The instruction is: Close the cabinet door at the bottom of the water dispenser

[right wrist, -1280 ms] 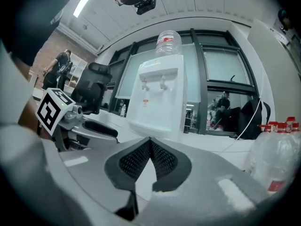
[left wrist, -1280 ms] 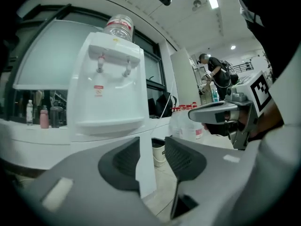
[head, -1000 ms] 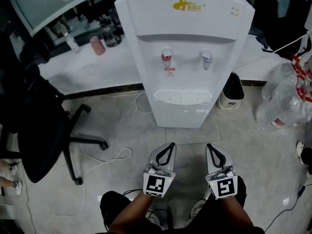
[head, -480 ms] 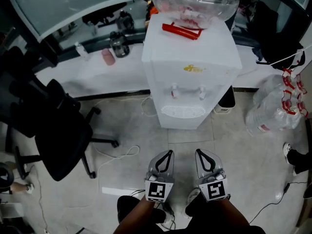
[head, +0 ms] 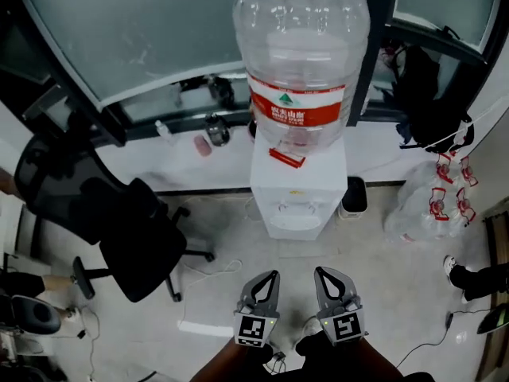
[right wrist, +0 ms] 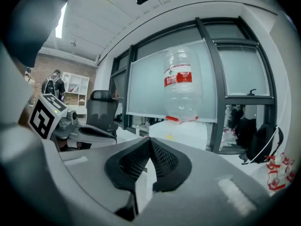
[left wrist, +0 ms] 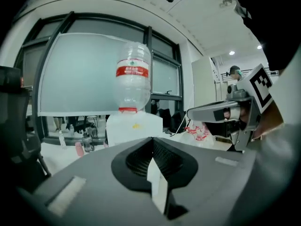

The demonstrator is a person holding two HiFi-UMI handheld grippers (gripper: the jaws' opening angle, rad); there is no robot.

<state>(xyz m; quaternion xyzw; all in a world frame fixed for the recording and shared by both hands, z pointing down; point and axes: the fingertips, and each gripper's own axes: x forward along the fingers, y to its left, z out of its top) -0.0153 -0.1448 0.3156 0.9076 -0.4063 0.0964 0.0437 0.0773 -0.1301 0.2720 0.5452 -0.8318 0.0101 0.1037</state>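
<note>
The white water dispenser (head: 298, 191) stands by the window ledge with a big clear bottle (head: 301, 62) upside down on top. I look down on its top and tap panel; its bottom cabinet door is hidden from here. My left gripper (head: 272, 275) and right gripper (head: 320, 272) hang side by side well in front of it, both shut and empty. In the left gripper view the shut jaws (left wrist: 151, 140) point at the dispenser (left wrist: 134, 126). The right gripper view shows its shut jaws (right wrist: 150, 139) facing the dispenser (right wrist: 183, 132) too.
A black office chair (head: 119, 221) stands to the left of the dispenser. A small bin (head: 354, 197) and a bag of empty bottles (head: 421, 209) sit to its right. Cables trail over the tiled floor (head: 215, 273). A person's shoe (head: 465, 273) shows at the right.
Both grippers and the head view have risen a lot. The dispenser now looks smaller and farther off, and the bottle on top has come fully into view.
</note>
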